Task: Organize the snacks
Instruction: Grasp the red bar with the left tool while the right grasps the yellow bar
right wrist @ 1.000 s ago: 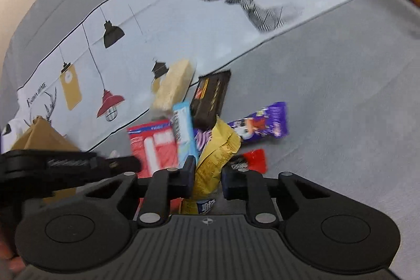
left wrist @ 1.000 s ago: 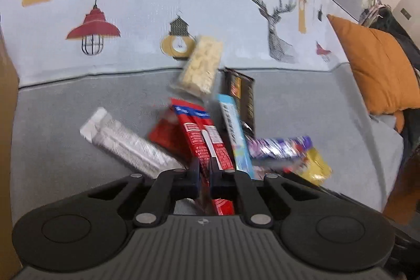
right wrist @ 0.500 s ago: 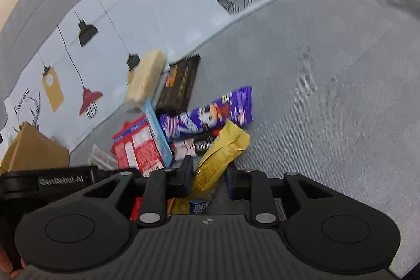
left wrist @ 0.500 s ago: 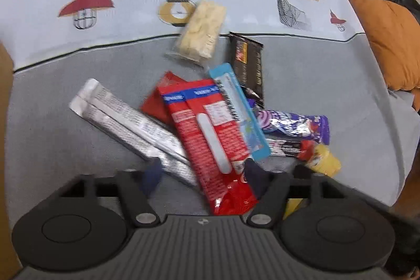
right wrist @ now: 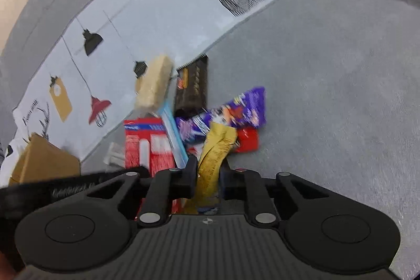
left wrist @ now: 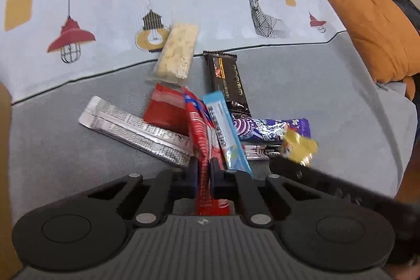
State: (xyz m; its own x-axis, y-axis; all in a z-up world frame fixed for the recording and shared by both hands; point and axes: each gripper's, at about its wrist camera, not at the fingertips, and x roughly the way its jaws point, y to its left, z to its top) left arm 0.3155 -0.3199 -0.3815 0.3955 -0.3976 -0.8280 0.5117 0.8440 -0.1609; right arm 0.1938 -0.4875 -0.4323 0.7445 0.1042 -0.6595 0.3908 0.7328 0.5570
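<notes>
Grey sofa fabric (left wrist: 328,85) carries the snack pile — a pale crumbly bar (left wrist: 178,54), black bar (left wrist: 228,80) and purple wrapper (left wrist: 265,129) among it. Left hand-held gripper (left wrist: 203,172) is closed on the red packet (left wrist: 202,138); right hand-held gripper (right wrist: 208,172) is clamped on the yellow packet (right wrist: 216,148), both beside the pile.

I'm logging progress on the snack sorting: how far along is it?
Nothing looks sorted yet. In hand: the left hand-held gripper is shut on the red pack, the right hand-held gripper on the gold pack. Left in the pile on the sofa: silver sticks, blue bar, purple bar, black bar, rice bar.
</notes>
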